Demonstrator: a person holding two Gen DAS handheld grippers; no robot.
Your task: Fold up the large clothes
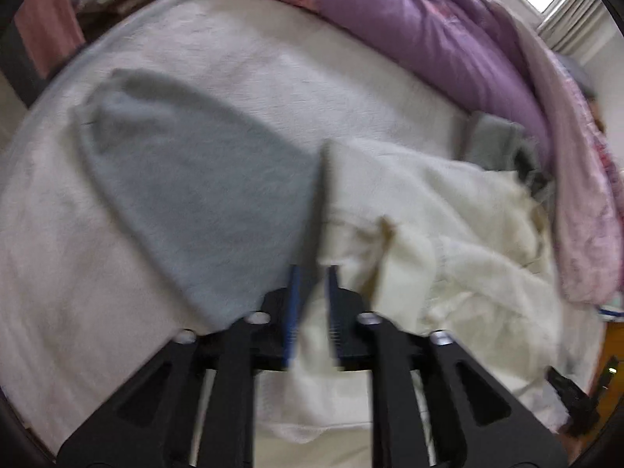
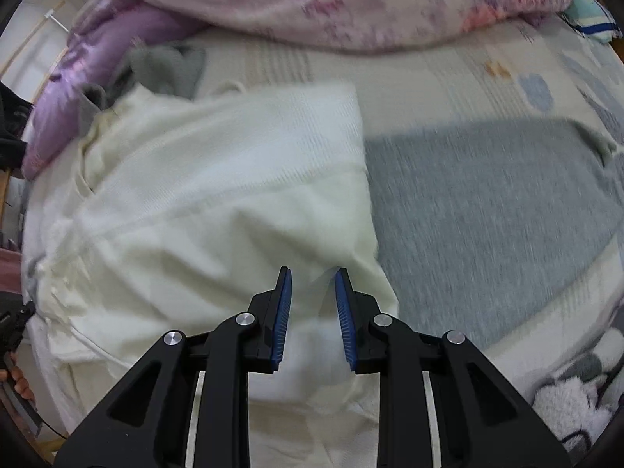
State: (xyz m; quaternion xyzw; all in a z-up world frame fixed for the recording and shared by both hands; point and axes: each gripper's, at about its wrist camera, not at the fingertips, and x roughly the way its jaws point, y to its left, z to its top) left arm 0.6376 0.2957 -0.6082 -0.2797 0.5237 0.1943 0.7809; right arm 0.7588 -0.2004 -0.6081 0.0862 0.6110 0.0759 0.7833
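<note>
A cream knit garment (image 1: pixel 448 226) lies rumpled on the bed, its left edge folded up over a flat grey garment (image 1: pixel 187 179). My left gripper (image 1: pixel 314 271) points down at that raised edge. Its blue pads stand a narrow gap apart; cream cloth shows under the gap, and blur hides any contact. In the right wrist view the cream garment (image 2: pixel 234 179) covers the left half and the grey garment (image 2: pixel 487 214) lies to its right. My right gripper (image 2: pixel 312 271) hovers over the cream cloth's near edge, pads apart, with cloth visible below them.
A purple and pink duvet (image 1: pixel 429 27) is heaped along the far side of the bed (image 1: pixel 234 50). A small grey piece of clothing (image 2: pixel 167 66) lies by the duvet (image 2: pixel 331 4). A plush toy (image 2: pixel 573 401) sits at the near right. A hand (image 2: pixel 19 382) shows at the left edge.
</note>
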